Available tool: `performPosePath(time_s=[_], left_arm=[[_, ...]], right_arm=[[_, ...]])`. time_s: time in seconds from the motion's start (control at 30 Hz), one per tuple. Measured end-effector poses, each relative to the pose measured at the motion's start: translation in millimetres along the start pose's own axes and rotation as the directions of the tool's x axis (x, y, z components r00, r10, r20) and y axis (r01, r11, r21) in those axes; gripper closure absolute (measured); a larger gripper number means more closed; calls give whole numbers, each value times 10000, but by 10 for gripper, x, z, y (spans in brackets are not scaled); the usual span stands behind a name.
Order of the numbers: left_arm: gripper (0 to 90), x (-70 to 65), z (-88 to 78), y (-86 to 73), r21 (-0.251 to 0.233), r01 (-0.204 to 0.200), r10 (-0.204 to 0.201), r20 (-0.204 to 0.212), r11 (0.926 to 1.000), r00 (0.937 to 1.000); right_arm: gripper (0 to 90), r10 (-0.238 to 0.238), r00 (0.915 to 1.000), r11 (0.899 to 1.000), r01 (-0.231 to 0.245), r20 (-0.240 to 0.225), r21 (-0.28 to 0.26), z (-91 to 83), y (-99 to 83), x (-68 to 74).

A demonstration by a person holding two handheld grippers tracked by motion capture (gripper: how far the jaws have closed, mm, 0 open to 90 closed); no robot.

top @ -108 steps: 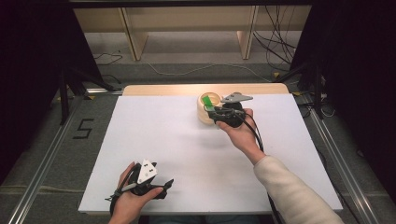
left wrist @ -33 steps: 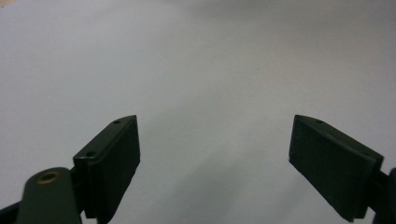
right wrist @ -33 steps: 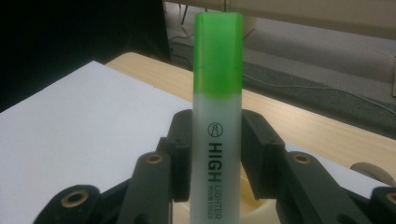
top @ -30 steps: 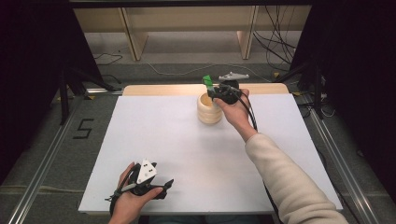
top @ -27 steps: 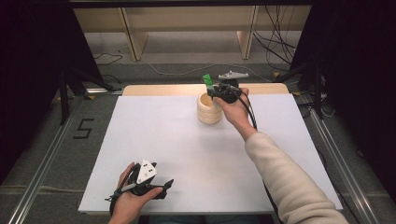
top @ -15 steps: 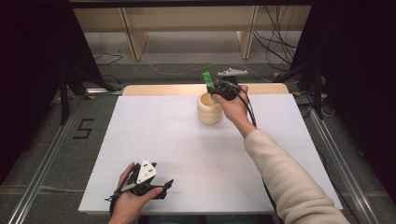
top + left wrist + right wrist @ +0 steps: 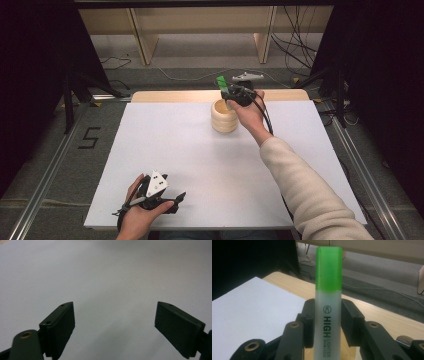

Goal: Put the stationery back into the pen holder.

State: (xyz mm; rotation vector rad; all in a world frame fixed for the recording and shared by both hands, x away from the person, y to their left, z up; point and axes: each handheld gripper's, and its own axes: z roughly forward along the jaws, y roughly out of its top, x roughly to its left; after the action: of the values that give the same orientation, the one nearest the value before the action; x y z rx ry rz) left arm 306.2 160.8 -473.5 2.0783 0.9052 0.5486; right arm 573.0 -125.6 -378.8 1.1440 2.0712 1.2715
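My right gripper (image 7: 229,95) is shut on a green-capped highlighter (image 7: 222,83), held above the far rim of a round wooden pot (image 7: 223,118) at the back of the white table top. In the right gripper view the highlighter (image 7: 328,302) stands upright between the two black pads (image 7: 308,315), cap up, its body marked "HIGH LIGHTER". My left gripper (image 7: 172,202) rests near the table's front edge in the person's hand. In the left gripper view its jaws stand wide apart over the bare white sheet (image 7: 110,277), with nothing between the pads (image 7: 62,322).
The white sheet (image 7: 165,145) covers a wooden table whose bare strip (image 7: 170,96) shows along the far edge. Beyond the table lie cables (image 7: 295,50) on the floor and wooden shelf legs (image 7: 142,37). Metal rails (image 7: 45,170) run along both sides.
The right gripper rose with the highlighter from inside the pot's mouth and drifted slightly toward the far edge. The left gripper stayed put.
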Motion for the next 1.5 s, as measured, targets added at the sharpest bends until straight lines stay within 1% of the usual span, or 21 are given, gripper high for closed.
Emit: performPosePath(time_s=[0.27, 0.87, 1.33, 1.5], left_arm=[[163, -1, -2, -2, 13, -8, 8, 0, 10000, 10000], [163, -1, -5, -4, 9, 20, -20, -4, 10000, 10000], [163, -1, -3, -7, 19, 53, -53, 33, 10000, 10000], [163, -1, -7, -7, 18, 26, -26, 14, 10000, 10000]], right_arm=[[667, -106, 9999, 9999, 106, 84, -38, 43, -17, -16], [667, -123, 9998, 9999, 125, 124, -119, 122, -46, -9], [666, -366, 9991, 9993, 365, 195, 52, 204, -95, 16], [667, -374, 9991, 9993, 372, 195, 97, 223, -111, 14]])
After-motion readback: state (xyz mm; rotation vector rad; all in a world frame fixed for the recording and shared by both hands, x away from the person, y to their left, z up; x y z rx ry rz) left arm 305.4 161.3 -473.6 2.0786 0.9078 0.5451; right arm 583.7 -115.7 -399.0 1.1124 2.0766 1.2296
